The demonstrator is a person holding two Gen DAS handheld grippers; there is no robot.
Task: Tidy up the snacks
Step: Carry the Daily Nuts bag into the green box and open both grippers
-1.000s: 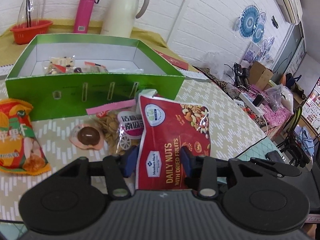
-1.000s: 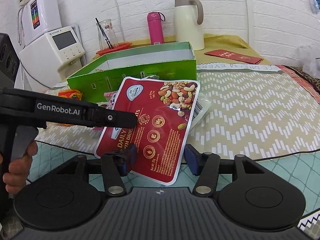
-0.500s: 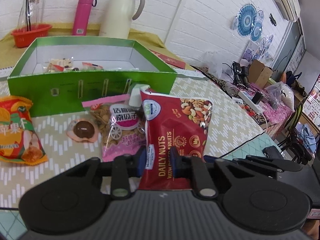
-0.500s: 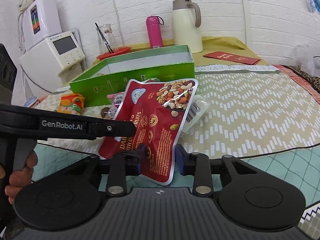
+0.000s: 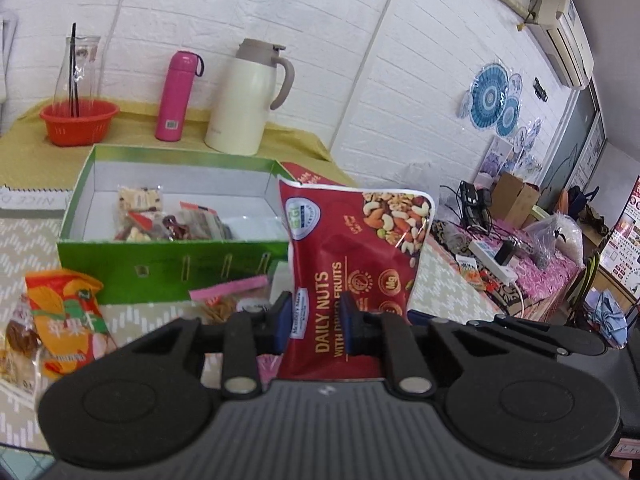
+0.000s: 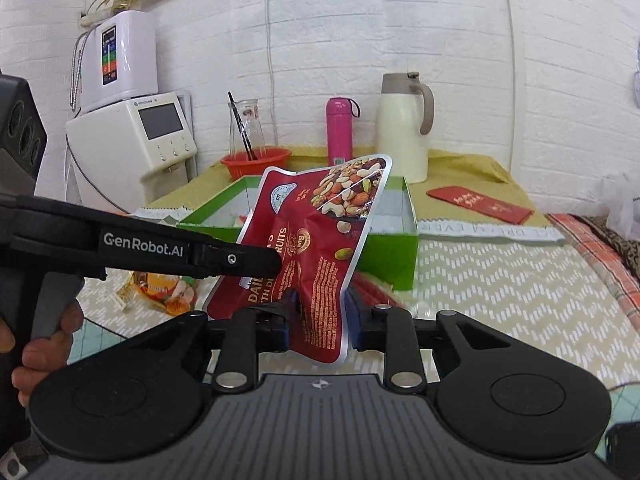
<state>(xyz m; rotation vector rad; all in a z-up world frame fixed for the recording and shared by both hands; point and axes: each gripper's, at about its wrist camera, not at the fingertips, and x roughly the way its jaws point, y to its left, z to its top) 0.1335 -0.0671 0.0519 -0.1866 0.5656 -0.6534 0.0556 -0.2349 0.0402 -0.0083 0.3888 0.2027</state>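
Both the left gripper (image 5: 314,326) and right gripper (image 6: 320,320) pinch the glossy red foil nut pouch (image 5: 354,264), upright and creased, just in front of the open green cardboard box (image 5: 160,264) holding crinkly wrapped snacks (image 5: 168,222).

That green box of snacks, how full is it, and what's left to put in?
Done: a few small wrapped snacks lie inside the green cardboard box. In hand: both grippers, left and right, clamp the red nut pouch. Left: the orange snack bag and the pink-topped packet on the table.

nut bag (image 5: 352,264) hides green box (image 5: 168,268) corner, pink packet (image 5: 228,292) mostly hidden
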